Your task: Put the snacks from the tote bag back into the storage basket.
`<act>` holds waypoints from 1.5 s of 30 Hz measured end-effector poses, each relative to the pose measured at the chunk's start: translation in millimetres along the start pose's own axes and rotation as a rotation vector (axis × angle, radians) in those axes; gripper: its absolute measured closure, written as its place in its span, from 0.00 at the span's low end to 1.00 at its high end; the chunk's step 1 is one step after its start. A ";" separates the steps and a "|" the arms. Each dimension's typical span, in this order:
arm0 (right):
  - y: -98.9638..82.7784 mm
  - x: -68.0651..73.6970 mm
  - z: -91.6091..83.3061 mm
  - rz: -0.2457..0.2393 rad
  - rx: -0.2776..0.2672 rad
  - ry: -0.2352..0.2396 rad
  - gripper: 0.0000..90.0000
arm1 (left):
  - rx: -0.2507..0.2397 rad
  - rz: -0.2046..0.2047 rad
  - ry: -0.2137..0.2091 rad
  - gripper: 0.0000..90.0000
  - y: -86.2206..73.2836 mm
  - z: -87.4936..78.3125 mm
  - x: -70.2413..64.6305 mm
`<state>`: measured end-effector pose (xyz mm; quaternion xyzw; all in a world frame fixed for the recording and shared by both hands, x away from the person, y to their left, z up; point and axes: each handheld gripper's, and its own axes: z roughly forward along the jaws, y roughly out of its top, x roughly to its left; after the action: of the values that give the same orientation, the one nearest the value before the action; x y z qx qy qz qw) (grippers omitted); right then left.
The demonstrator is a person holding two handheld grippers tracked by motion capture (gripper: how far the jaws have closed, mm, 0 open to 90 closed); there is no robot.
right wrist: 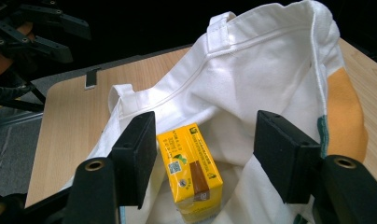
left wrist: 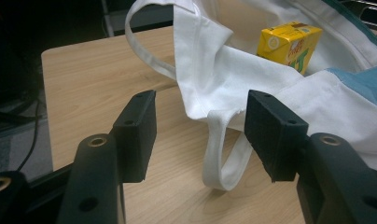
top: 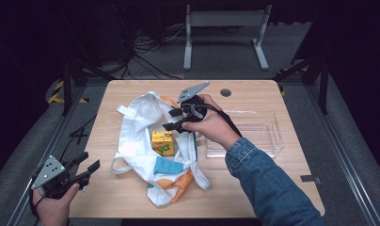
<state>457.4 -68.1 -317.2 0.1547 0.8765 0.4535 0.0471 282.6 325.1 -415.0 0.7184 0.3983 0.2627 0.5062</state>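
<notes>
A yellow juice carton lies in the open mouth of a white cloth tote bag at the middle of the pale wooden desk. The right gripper hovers just above the bag's far rim, jaws wide and empty, white folds ringing the carton. The left gripper waits at the near left corner, jaws wide, facing a bag strap. A clear plastic tray lies to the right.

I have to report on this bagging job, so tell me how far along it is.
Done: the yellow carton stands inside the white tote bag. In hand: the right gripper hovers over it, jaws open, not gripping. Left: the clear tray holds nothing; the left gripper waits open at the table edge, near a bag strap.
</notes>
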 end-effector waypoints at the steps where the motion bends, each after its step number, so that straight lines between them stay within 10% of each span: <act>1: 0.4 -0.4 2.1 -0.006 0.006 0.002 0.44 | -0.001 -0.003 0.003 0.50 -0.3 -0.6 -0.3; 45: -10.9 -7.9 63.4 -0.150 0.303 0.102 0.38 | 0.003 -0.009 0.005 0.50 -3.3 -4.0 1.8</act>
<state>476.4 -27.1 -363.5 0.0708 0.9451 0.3187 0.0122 279.5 329.2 -416.8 0.7168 0.4031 0.2618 0.5051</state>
